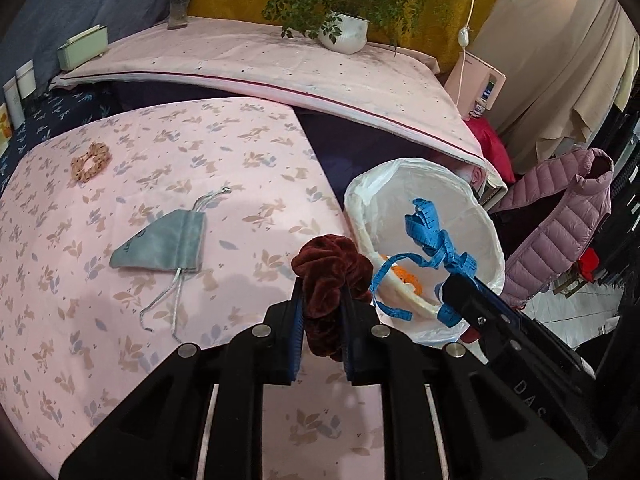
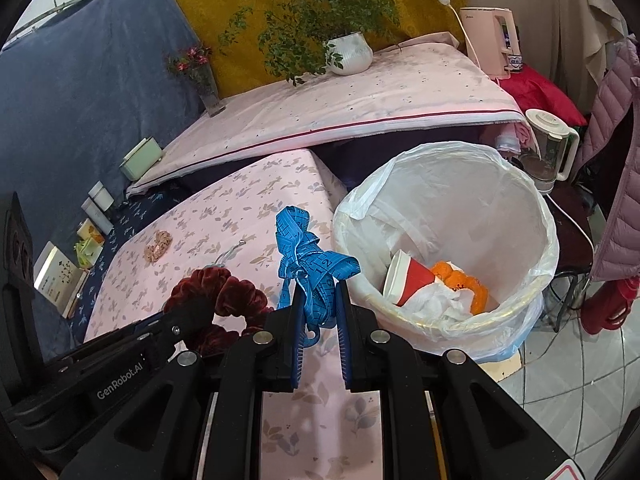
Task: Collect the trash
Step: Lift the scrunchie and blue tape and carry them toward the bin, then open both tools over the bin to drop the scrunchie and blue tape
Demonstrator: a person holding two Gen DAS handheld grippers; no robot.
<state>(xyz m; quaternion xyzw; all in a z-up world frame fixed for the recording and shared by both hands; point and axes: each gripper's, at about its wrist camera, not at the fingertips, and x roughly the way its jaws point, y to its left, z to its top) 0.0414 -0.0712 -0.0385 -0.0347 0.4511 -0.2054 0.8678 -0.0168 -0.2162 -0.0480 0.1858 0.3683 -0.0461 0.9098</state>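
Observation:
My left gripper [image 1: 322,292] is shut on a dark red velvet scrunchie [image 1: 330,264], held over the table's right edge beside the bin. The scrunchie also shows in the right wrist view [image 2: 224,296]. My right gripper [image 2: 320,292] is shut on a bunched blue measuring tape [image 2: 308,256], just left of the bin; in the left wrist view the tape [image 1: 430,236] hangs over the bin's opening. The white bin [image 2: 532,208] with a plastic liner holds a red paper cup [image 2: 412,276], white tissue and an orange wrapper [image 2: 464,280].
On the pink floral tablecloth [image 1: 120,280] lie a grey drawstring pouch [image 1: 164,242] and a beige scrunchie [image 1: 90,160]. Behind stand a potted plant [image 1: 346,30], a flower vase [image 1: 180,0] and a green box [image 1: 82,48]. A kettle [image 2: 550,148] and pink jacket [image 1: 560,216] are right.

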